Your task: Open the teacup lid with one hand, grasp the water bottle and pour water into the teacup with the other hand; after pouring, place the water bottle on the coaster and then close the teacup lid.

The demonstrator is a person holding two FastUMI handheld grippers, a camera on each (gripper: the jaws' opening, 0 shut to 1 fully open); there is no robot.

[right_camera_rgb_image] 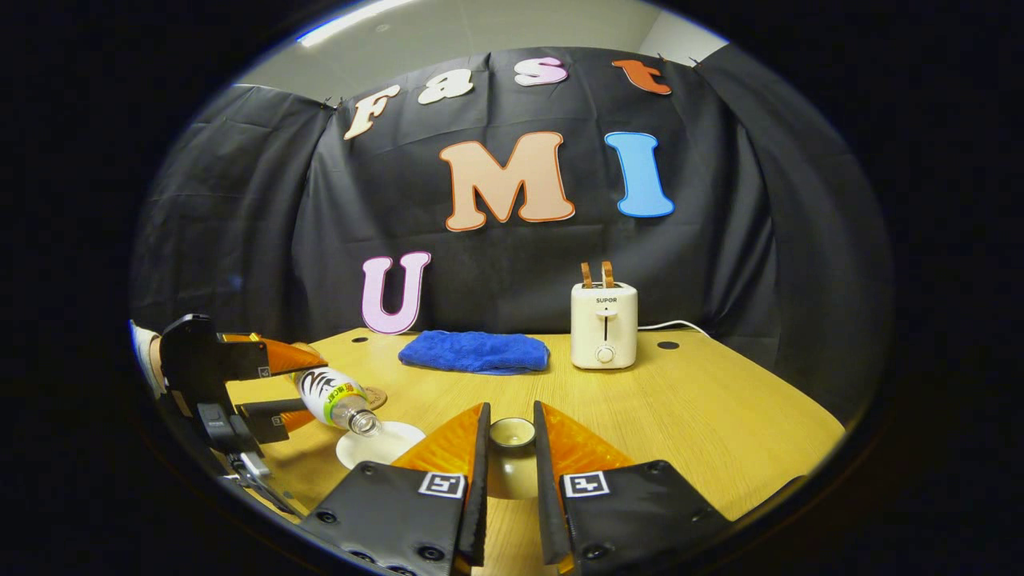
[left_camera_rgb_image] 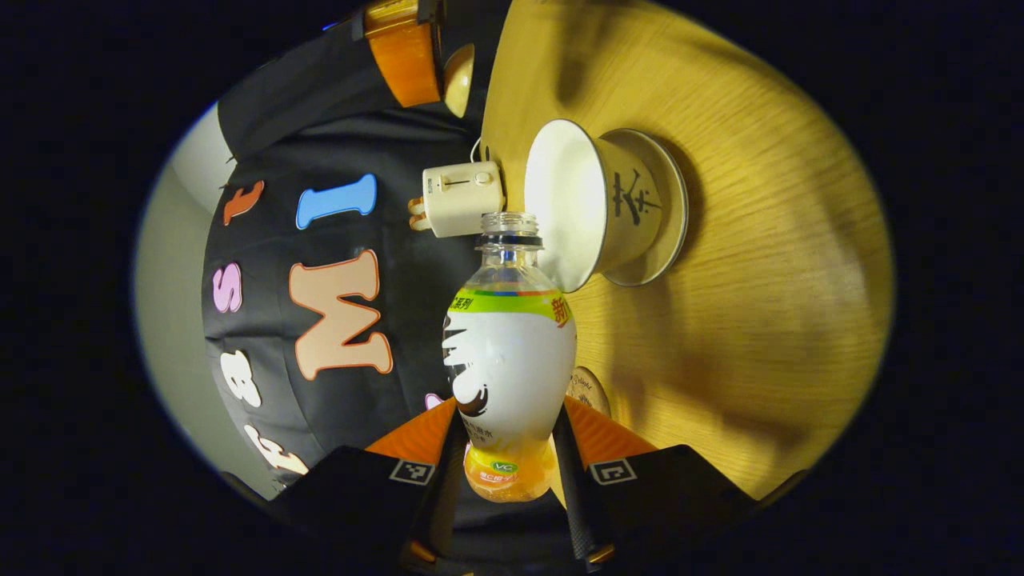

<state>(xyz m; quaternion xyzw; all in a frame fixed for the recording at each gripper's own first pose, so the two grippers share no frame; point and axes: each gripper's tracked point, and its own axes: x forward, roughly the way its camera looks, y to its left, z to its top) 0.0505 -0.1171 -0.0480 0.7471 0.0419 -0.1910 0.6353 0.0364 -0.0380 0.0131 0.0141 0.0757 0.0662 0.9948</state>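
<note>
My left gripper [left_camera_rgb_image: 508, 416] is shut on the water bottle [left_camera_rgb_image: 510, 360], which has a white label and no cap. The bottle is tipped on its side, its open mouth at the rim of the white teacup [left_camera_rgb_image: 596, 204] on its saucer [left_camera_rgb_image: 672, 200]. In the right gripper view the tipped bottle [right_camera_rgb_image: 328, 398] hangs over the teacup [right_camera_rgb_image: 384, 448], with the left gripper [right_camera_rgb_image: 276, 392] around it. My right gripper [right_camera_rgb_image: 510, 412] is shut on the teacup lid [right_camera_rgb_image: 512, 436] and holds it above the table; that gripper [left_camera_rgb_image: 404, 56] and the lid [left_camera_rgb_image: 458, 80] are beyond the cup. A round coaster [right_camera_rgb_image: 374, 396] lies behind the bottle.
A cream toaster [right_camera_rgb_image: 604, 324] stands at the back of the wooden table [right_camera_rgb_image: 688, 408], its cord running off to the right. A folded blue cloth [right_camera_rgb_image: 474, 350] lies to the toaster's left. The black cloth wall closes off the far side.
</note>
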